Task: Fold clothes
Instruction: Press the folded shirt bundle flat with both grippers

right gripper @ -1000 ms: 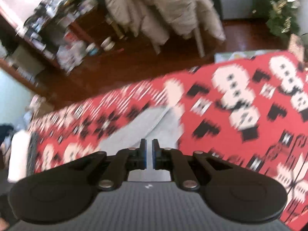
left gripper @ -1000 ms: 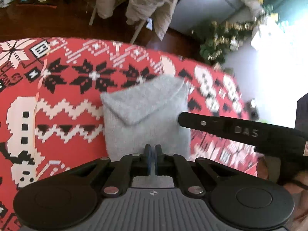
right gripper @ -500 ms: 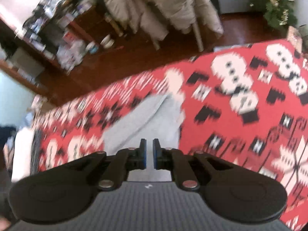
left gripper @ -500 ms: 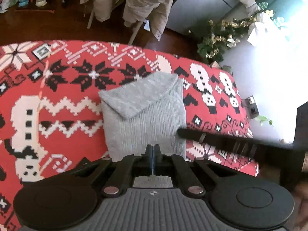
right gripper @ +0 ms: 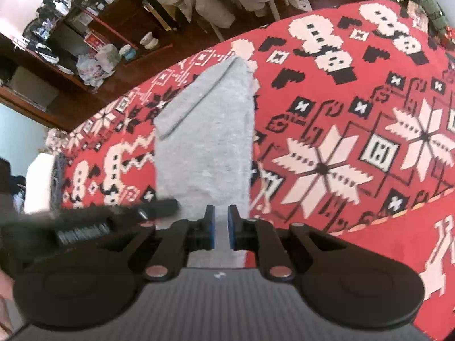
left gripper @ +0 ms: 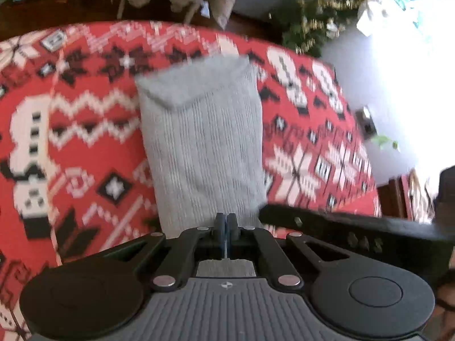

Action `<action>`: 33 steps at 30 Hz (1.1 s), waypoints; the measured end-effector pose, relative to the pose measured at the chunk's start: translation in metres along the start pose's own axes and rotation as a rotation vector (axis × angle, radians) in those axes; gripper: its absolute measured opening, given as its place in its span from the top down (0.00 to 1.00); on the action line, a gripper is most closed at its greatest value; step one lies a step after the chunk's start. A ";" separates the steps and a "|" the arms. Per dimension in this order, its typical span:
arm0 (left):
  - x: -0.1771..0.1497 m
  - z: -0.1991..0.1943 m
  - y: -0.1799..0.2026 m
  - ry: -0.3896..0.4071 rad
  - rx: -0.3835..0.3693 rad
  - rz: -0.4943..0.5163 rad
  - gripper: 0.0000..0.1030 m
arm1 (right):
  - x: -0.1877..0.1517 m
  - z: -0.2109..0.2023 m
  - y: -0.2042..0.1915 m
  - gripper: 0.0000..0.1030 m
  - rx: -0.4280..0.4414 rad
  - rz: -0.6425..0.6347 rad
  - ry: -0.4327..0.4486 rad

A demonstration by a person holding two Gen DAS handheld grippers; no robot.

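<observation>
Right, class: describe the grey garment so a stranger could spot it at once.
Find the red patterned cloth covering the surface. On its middle lies the garment, a folded rectangle. It is the only plain grey ribbed knit there, one corner turned over.

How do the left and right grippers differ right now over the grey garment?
The left gripper has its blue pads pressed together with only a thin sliver between them; the right gripper shows a clear gap with grey fabric visible through it. The left sits at the near edge's middle; the right is toward the right-hand side of the grey garment. Whether the left is pinching cloth is unclear. Both point along the garment on the red patterned cover.
</observation>
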State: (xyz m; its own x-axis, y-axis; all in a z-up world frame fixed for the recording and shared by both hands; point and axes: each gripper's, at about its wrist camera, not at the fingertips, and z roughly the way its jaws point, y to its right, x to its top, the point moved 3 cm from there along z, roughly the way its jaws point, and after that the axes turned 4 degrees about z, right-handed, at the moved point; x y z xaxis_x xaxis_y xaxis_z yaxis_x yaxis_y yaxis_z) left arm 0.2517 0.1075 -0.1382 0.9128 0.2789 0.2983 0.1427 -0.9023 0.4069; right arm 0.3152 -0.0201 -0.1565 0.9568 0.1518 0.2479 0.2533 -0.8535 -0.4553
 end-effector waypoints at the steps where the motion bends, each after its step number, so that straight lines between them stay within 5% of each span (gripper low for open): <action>1: -0.006 0.002 0.002 -0.013 0.012 0.029 0.99 | -0.002 0.002 0.000 0.89 0.000 0.008 -0.006; 10: -0.025 -0.001 0.006 -0.069 0.024 0.066 0.99 | -0.042 -0.002 0.021 0.88 -0.042 0.054 -0.061; 16: -0.018 -0.018 0.013 -0.055 0.043 0.068 0.99 | -0.028 -0.018 0.011 0.87 -0.043 -0.018 -0.008; 20: 0.001 -0.035 0.000 0.014 0.079 -0.045 0.89 | -0.004 -0.018 0.016 0.85 -0.015 0.031 0.041; 24: 0.022 -0.033 -0.024 0.072 0.124 -0.170 0.72 | 0.023 -0.013 0.020 0.72 0.008 0.082 0.101; 33: 0.048 -0.011 -0.050 0.095 0.148 -0.276 0.67 | 0.054 0.025 0.026 0.69 0.060 0.168 0.087</action>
State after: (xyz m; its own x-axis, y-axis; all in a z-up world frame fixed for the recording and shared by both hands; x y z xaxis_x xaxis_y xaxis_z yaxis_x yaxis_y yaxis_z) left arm 0.2845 0.1702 -0.1345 0.7931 0.5428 0.2762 0.4402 -0.8243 0.3560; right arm 0.3769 -0.0220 -0.1766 0.9710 -0.0367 0.2361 0.1014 -0.8313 -0.5465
